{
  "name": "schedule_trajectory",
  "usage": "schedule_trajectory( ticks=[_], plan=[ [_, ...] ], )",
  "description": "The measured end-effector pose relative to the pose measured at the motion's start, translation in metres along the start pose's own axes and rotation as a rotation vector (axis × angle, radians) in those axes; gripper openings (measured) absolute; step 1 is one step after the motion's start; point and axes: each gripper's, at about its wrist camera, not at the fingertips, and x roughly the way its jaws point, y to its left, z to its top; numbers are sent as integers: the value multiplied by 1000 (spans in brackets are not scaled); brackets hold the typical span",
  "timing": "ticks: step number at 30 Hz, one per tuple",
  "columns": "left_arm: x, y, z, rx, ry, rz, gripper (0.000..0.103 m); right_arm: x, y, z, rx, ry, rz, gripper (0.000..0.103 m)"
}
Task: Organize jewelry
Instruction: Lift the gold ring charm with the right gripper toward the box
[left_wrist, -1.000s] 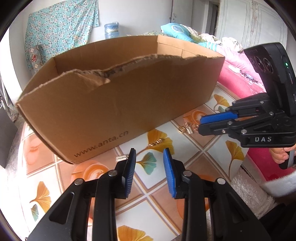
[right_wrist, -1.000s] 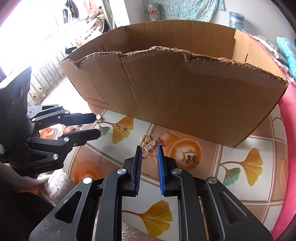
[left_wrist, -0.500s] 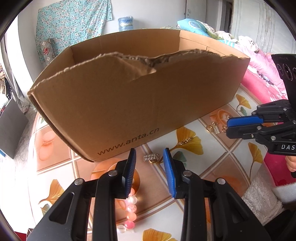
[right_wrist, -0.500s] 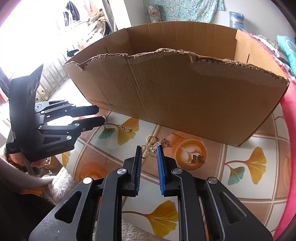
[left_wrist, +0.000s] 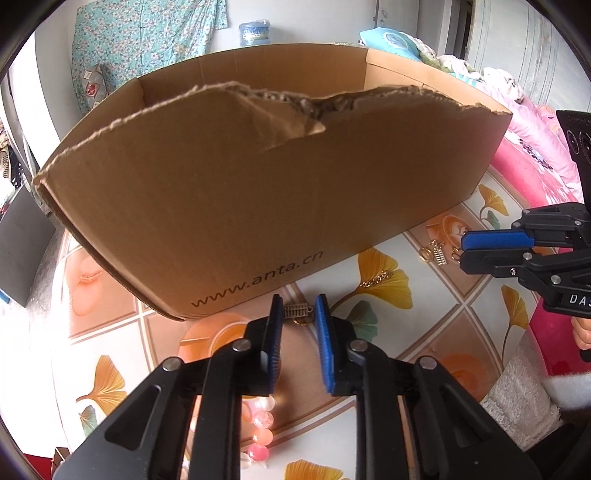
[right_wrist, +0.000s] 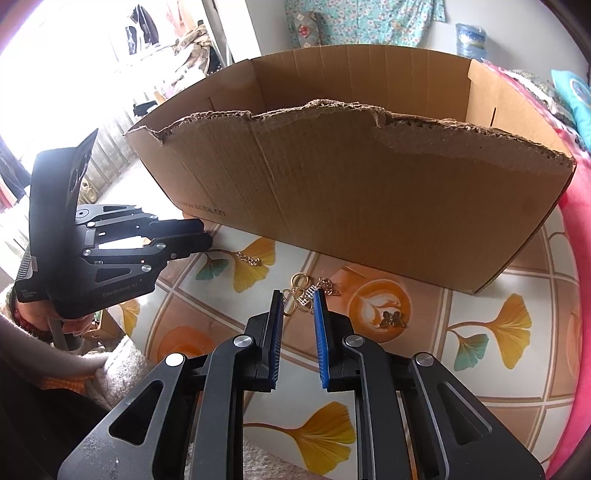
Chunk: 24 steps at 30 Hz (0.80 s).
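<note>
One cardboard box (right_wrist: 369, 199); one butterfly charm (right_wrist: 392, 319); two claws (right_wrist: 298, 306).

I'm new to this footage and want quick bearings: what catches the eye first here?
A big torn-edged cardboard box fills the middle of a ginkgo-patterned tabletop. In front of it lie small gold pieces: the left hand-held gripper brackets a ribbed charm, and the right hand-held gripper brackets a tangle of rings and chain, with a butterfly charm nearby.

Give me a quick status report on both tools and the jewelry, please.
Left tool open, straddling a small gold charm. Right tool open around a gold cluster. Nothing boxed visibly; cardboard box wall stands just beyond.
</note>
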Motion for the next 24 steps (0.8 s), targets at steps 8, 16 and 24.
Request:
schedule_trajectory(
  ticks=[8, 16, 24],
  plan=[
    [-2, 6, -2, -43, -13, -31, 10, -3, 1, 0, -4, -7, -5, 15],
    [-13, 17, -8, -63, -48, -55, 2, -6, 4, -3, -3, -20, -8, 15],
    [-21, 29, -13, -114, -83, -47, 0, -13, 7, -7, -2, -36, -8, 15]
  ],
)
